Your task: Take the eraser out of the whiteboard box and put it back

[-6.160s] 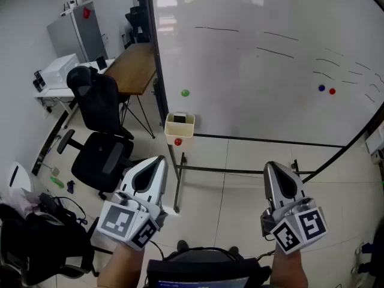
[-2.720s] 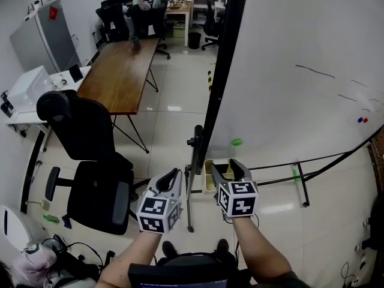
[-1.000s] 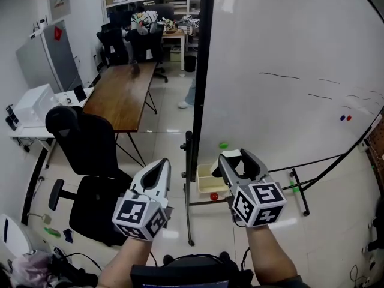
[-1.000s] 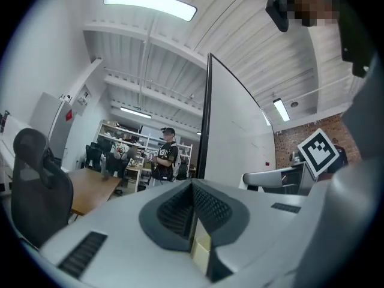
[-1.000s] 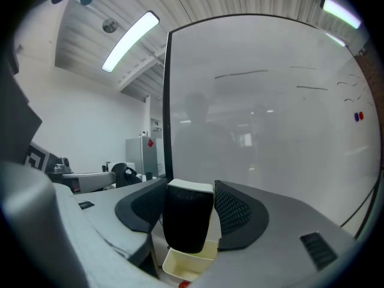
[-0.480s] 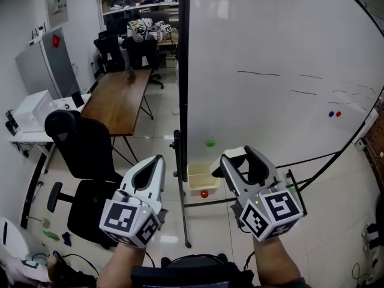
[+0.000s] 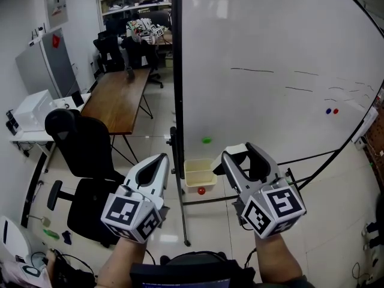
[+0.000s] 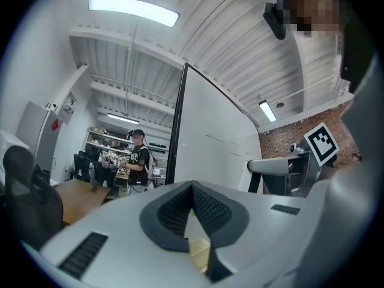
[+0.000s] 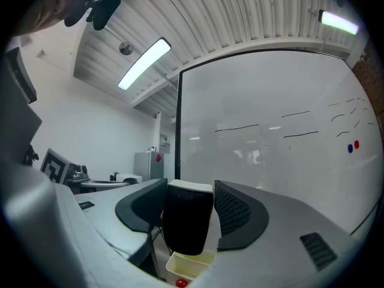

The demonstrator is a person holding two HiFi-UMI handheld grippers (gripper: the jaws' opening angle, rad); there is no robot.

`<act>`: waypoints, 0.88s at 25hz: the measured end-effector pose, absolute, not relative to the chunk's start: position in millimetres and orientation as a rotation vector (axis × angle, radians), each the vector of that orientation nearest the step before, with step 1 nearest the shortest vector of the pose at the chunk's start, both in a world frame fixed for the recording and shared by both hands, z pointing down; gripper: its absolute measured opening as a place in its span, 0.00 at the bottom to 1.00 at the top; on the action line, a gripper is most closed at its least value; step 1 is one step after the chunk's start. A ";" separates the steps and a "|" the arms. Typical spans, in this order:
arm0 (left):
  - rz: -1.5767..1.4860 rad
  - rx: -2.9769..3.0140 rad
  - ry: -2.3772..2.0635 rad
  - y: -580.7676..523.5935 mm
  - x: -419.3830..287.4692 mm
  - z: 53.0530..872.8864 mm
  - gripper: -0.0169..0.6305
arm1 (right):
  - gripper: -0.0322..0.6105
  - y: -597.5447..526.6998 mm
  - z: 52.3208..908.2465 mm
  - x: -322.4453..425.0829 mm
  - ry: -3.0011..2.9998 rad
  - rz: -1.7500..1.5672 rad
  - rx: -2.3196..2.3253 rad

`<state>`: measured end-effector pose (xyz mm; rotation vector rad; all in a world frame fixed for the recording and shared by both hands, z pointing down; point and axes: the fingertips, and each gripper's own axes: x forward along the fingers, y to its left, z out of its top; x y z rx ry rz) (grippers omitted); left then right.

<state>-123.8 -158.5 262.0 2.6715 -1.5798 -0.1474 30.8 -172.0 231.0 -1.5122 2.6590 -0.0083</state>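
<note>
Right gripper clamps the eraser above the box. Left gripper is closed, empty. Next, lower the eraser back in.

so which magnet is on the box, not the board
The red magnet on the box's front. The green one sits on the whiteboard above; blue and a second red are far right.

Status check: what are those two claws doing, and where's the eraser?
Right gripper shut on eraser, held out of the whiteboard box, close by it. Left gripper shut, empty. Nothing between eraser and box.
</note>
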 end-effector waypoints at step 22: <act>-0.106 2.563 -1.617 -188.8 -135.8 315.9 0.06 | 0.47 -208.4 289.2 4.6 2.731 -0.092 -1.522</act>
